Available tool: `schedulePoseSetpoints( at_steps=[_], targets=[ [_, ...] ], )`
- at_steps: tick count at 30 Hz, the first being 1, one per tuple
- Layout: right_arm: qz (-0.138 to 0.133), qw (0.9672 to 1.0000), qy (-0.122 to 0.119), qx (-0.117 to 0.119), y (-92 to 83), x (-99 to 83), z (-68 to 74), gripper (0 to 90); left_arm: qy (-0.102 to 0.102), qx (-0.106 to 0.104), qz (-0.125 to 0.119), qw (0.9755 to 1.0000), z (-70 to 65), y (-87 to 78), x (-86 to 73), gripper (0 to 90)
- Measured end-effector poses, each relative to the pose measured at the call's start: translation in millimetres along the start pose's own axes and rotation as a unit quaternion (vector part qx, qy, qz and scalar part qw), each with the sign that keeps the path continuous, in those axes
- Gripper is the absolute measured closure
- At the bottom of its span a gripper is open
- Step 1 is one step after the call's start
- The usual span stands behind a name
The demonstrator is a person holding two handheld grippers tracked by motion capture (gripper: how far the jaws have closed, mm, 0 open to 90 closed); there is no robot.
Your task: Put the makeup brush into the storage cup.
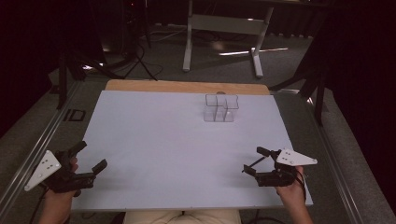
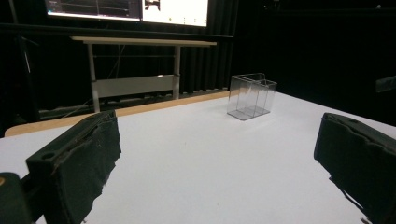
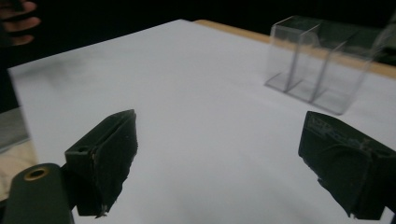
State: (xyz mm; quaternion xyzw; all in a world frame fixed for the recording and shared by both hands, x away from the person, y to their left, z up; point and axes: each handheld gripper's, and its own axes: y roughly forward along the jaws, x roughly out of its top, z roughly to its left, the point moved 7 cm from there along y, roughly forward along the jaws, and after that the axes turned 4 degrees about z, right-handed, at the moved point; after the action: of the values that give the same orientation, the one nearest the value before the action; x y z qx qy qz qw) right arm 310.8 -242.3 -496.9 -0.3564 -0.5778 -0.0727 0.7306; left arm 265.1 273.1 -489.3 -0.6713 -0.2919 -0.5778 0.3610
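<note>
One clear box (image 1: 221,108) stands on the white worktop (image 1: 177,149), at about one o'clock from the worktop's middle in the high view, near the far edge. Its walls are see-through, so the edges are faint; the left gripper view (image 2: 251,95) and right gripper view (image 3: 322,63) show dividers making three compartments, though the high view is too small to count them surely. In the right gripper view the box's far right corner is blurred.

Two hand-held grippers are in play. The left hand-held gripper (image 1: 91,156) sits at about eight o'clock, at the worktop's near left corner, jaws spread wide with nothing between them. The right hand-held gripper (image 1: 254,161) sits at about four o'clock, near the near right corner, jaws likewise spread and empty. Both are well apart from the box.

The forearms are cut off at the bottom edge. The room behind is dark; a second table (image 1: 224,23) stands beyond, at twelve o'clock.
</note>
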Motion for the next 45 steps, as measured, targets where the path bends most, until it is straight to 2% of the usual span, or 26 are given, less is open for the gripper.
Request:
schedulePoseSetpoints(
  at_steps=[2, 8, 14, 16, 19, 20, 21, 23, 24, 25, 27, 28, 29, 31, 33, 34, 35, 36, 37, 39, 42, 45],
  targets=[
    [0.006, 1.0000, -0.005, 0.000, 2.5, -1.6, -0.3, 11.8, -0.001, 0.000, 0.000, 1.0000, -0.2, -0.7, 0.0, 1.0],
    [0.000, 0.9998, -0.016, -0.008, 6.4, -0.4, -0.7, 11.8, 0.002, 0.003, 0.001, 1.0000, 0.0, -3.4, -0.6, 1.0],
    [0.008, 0.9997, -0.010, -0.019, 7.9, 0.7, -2.7, 11.6, 0.002, 0.007, 0.002, 1.0000, 0.2, -4.9, -1.0, 1.0],
    [0.005, 0.9997, 0.005, -0.023, 7.2, 3.8, -3.9, 10.9, 0.002, 0.009, 0.002, 1.0000, 0.6, -5.4, -0.9, 1.0],
    [0.005, 0.9993, 0.034, -0.014, 9.3, 6.1, -4.1, 10.1, 0.003, 0.011, 0.002, 0.9999, 0.8, -5.7, -1.0, 1.0],
    [0.014, 0.9985, 0.053, -0.005, 13.3, 3.9, -4.6, 10.0, 0.001, 0.011, 0.001, 0.9999, 0.9, -5.8, -0.8, 1.0],
    [0.014, 0.9985, 0.053, -0.005, 13.3, 3.9, -4.6, 10.0, 0.001, 0.011, 0.001, 0.9999, 1.0, -5.8, -0.6, 1.0],
    [0.034, 0.9973, 0.065, -0.006, 18.7, -2.2, -7.5, 10.0, 0.001, 0.011, 0.001, 0.9999, 1.0, -5.8, -0.7, 1.0],
    [0.040, 0.9966, 0.071, -0.014, 20.4, -5.7, -10.4, 10.0, 0.002, 0.011, 0.001, 0.9999, 0.8, -5.8, -0.8, 1.0],
    [0.041, 0.9958, 0.081, -0.012, 21.5, -8.4, -12.5, 10.0, 0.003, 0.011, 0.001, 0.9999, 0.7, -5.7, -0.7, 1.0],
    [0.046, 0.9946, 0.085, -0.037, 21.2, -12.5, -18.6, 10.0, 0.003, 0.011, 0.001, 0.9999, 0.6, -5.5, -0.7, 1.0],
    [0.039, 0.9945, 0.089, -0.040, 20.2, -12.7, -20.8, 10.0, 0.003, 0.011, 0.002, 0.9999, 0.9, -5.3, -0.8, 1.0],
    [0.033, 0.9938, 0.092, -0.052, 18.8, -12.8, -23.8, 10.0, 0.002, 0.012, 0.002, 0.9999, 1.1, -5.1, -0.8, 1.0],
    [0.033, 0.9910, 0.091, -0.093, 15.4, -13.9, -30.7, 10.0, 0.001, 0.012, 0.002, 0.9999, 1.4, -5.0, -0.8, 1.0],
    [0.044, 0.9845, 0.103, -0.135, 11.7, -16.8, -38.5, 10.0, 0.001, 0.011, 0.002, 0.9999, 1.2, -4.7, -0.8, 1.0],
    [0.040, 0.9832, 0.112, -0.138, 10.0, -17.5, -40.7, 10.0, 0.002, 0.011, 0.003, 0.9999, 1.0, -4.6, -1.0, 1.0],
    [0.045, 0.9800, 0.124, -0.149, 8.4, -19.3, -43.4, 10.0, 0.003, 0.011, 0.003, 0.9999, 0.8, -4.3, -1.0, 1.0],
    [0.058, 0.9717, 0.143, -0.179, 4.9, -23.5, -50.4, 10.0, 0.004, 0.012, 0.004, 0.9999, 0.7, -4.1, -1.1, 1.0],
    [0.058, 0.9717, 0.143, -0.179, 4.9, -23.5, -50.4, 10.0, 0.005, 0.012, 0.005, 0.9999, 0.6, -3.8, -1.2, 1.0],
    [0.087, 0.9572, 0.161, -0.224, 0.6, -29.9, -59.0, 10.0, 0.007, 0.011, 0.007, 0.9999, 0.3, -3.5, -1.4, 1.0],
    [0.138, 0.9376, 0.194, -0.253, -3.4, -42.7, -67.6, 10.0, 0.008, 0.012, 0.007, 0.9999, 0.3, -3.3, -1.4, 1.0],
    [0.171, 0.9297, 0.201, -0.257, -6.4, -48.1, -70.5, 9.9, 0.009, 0.013, 0.007, 0.9999, 0.4, -3.5, -1.3, 1.0]
  ],
)
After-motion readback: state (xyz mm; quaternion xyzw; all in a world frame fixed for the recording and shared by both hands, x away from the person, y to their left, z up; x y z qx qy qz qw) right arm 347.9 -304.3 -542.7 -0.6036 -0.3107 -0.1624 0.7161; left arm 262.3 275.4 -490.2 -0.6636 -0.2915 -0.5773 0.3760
